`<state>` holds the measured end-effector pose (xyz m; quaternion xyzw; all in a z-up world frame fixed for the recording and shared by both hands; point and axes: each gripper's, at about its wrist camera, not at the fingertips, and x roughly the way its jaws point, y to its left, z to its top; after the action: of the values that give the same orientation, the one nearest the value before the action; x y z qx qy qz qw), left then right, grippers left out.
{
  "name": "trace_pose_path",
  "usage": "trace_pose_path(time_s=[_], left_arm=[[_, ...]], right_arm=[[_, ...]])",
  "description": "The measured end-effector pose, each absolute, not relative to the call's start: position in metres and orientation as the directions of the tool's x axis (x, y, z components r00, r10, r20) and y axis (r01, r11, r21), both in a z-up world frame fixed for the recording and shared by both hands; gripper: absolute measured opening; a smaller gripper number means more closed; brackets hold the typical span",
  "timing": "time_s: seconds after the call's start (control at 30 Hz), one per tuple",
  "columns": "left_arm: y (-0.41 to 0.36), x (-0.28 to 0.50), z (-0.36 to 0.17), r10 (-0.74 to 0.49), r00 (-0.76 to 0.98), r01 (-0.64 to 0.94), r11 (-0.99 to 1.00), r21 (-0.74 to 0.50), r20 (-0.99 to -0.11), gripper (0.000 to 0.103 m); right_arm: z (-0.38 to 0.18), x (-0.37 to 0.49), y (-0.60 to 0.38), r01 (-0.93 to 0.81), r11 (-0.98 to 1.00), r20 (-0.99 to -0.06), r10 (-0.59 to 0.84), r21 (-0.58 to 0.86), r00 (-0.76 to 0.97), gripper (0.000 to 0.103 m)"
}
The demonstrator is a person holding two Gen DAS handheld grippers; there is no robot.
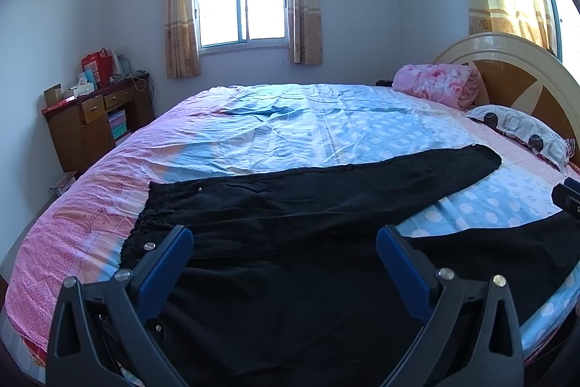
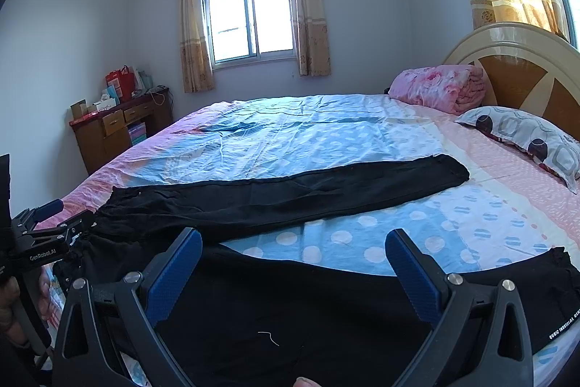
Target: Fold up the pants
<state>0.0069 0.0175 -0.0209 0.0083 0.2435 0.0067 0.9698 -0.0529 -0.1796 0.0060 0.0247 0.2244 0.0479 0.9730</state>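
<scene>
From my left wrist view, the black pants (image 1: 290, 205) run out past the bottom edge, so I cannot see their near hem. Right of the pants, my right gripper (image 1: 567, 200) is cut off by the frame edge. White lettering (image 2: 562, 325) on the pants is too small to read fully.

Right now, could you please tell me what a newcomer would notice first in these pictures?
Black pants lie spread flat across the near side of the bed, one leg reaching toward the pillow by the headboard. The open left gripper and open right gripper hover over the near cloth. Behind, a bright window glows in the far wall.
</scene>
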Motion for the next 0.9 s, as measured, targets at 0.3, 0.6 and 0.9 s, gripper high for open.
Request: trace_pose_path(time_s=[0.3,0.6,0.9], left_arm=[[0.022,0.007,-0.022,0.017,0.882,-0.011,1.0,0.016,-0.47,0.103],[0.028,0.006,-0.023,0.018,0.884,-0.014,1.0,0.012,-0.468,0.103],[0.028,0.006,-0.023,0.02,0.883,-0.016,1.0,0.014,-0.468,0.103]], right_arm=[[0.006,-0.053,-0.177,-0.084,0.994,-0.441,0.105,0.068,0.892,0.102],[0.007,-0.051,-0.177,-0.09,0.994,-0.446,0.112,0.07,0.888,0.102],[0.006,-0.05,-0.176,-0.093,0.993,-0.45,0.115,0.072,0.885,0.102]])
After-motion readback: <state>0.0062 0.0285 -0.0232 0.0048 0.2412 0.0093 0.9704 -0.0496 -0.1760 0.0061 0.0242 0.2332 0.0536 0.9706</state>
